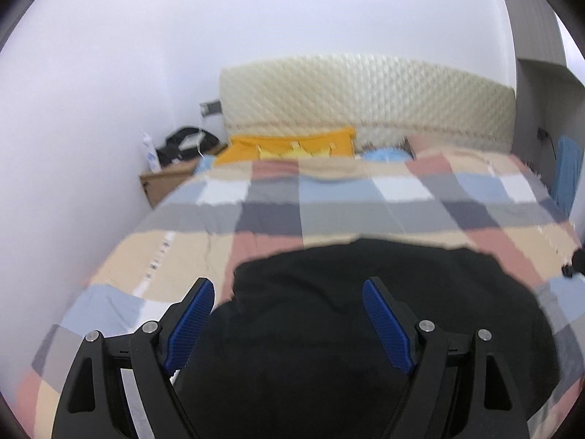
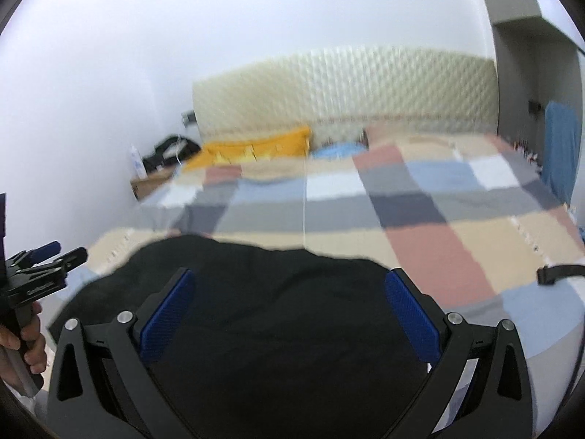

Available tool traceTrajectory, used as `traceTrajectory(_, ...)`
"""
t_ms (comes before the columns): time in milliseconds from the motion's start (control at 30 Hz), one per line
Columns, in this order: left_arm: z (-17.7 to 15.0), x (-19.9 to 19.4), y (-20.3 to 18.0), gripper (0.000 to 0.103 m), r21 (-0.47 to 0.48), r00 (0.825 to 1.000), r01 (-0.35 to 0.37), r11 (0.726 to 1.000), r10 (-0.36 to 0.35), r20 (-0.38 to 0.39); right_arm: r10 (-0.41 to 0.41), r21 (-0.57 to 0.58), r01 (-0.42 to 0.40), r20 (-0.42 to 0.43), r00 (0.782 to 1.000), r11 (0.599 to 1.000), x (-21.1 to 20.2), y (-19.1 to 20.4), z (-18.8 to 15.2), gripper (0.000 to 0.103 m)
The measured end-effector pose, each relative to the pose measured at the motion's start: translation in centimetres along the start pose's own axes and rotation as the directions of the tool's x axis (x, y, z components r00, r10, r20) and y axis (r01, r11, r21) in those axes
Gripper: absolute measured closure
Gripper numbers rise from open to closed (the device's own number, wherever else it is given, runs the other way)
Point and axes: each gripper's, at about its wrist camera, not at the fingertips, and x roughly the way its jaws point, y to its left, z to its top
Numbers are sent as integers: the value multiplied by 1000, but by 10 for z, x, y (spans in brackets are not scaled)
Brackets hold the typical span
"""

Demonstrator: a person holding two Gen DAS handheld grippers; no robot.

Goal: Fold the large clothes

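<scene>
— Left wrist view: where's the black garment [image 1: 365,329]?
— Spread on the bed [image 1: 190,245], at six o'clock, ready for folding.
— And both tongs?
— Left tongs [image 1: 289,289] and right tongs [image 2: 289,281] are released, grasping nothing.

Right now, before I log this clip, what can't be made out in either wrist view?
- Black garment: its type and near edge; both views cut it off at the bottom, behind the jaws.
- Yellow pillow: its print is motion-blurred in both views.
- Nightstand: the bottle and dark bundle on it are too small and blurred.
- Left gripper: right wrist view's edge crops it.
</scene>
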Motion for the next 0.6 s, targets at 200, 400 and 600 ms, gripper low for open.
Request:
traceTrajectory(200, 28, -85, -3, 13, -14, 996, 28, 1000, -27, 82, 11, -13, -10, 107, 994, 1000, -76, 27, 28, 0)
traceTrajectory(400, 35, -165, -1, 7, -16, 987, 70, 997, -68, 143, 16, -92, 5, 221, 975, 996, -158, 62, 43, 0)
traceTrajectory(600, 15, -222, -15, 7, 10, 976, 140, 990, -140, 165, 60, -100, -36, 250, 966, 994, -216, 85, 32, 0)
